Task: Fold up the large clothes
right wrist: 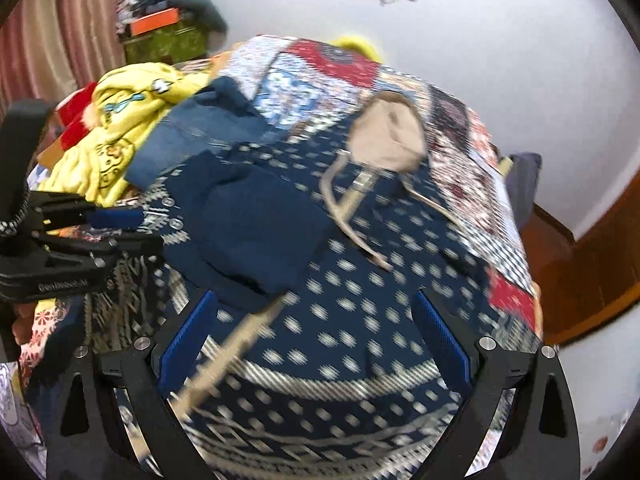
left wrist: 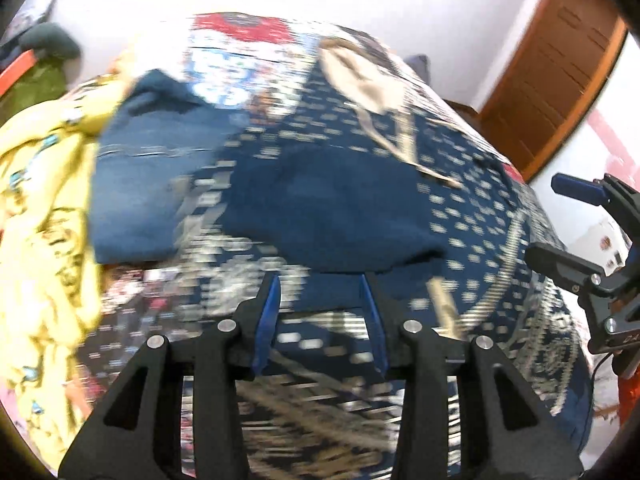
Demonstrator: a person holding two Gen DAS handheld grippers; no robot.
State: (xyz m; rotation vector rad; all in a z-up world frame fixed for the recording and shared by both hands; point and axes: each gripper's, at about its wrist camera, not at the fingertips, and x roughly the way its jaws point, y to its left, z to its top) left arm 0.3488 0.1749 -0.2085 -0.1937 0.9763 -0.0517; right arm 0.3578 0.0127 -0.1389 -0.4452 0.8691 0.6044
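Observation:
A large navy garment with white dots and a beige hood [right wrist: 390,136] lies spread over the bed; it also shows in the left wrist view [left wrist: 460,216]. A plain navy piece [right wrist: 256,224] lies folded on it, also in the left wrist view [left wrist: 332,208]. My left gripper [left wrist: 322,304] hovers open just short of that piece's near edge, holding nothing. My right gripper [right wrist: 316,344] is wide open above the dotted cloth, over a beige drawstring [right wrist: 236,344]. Each gripper shows in the other's view: the right one [left wrist: 568,220] and the left one [right wrist: 120,228].
Folded blue jeans [left wrist: 140,184] and a heap of yellow clothes [left wrist: 44,216] lie at the left. A patchwork bedspread [right wrist: 320,72] covers the bed. A wooden door [left wrist: 556,76] stands at the right. Boxes [right wrist: 164,36] are stacked by the curtain.

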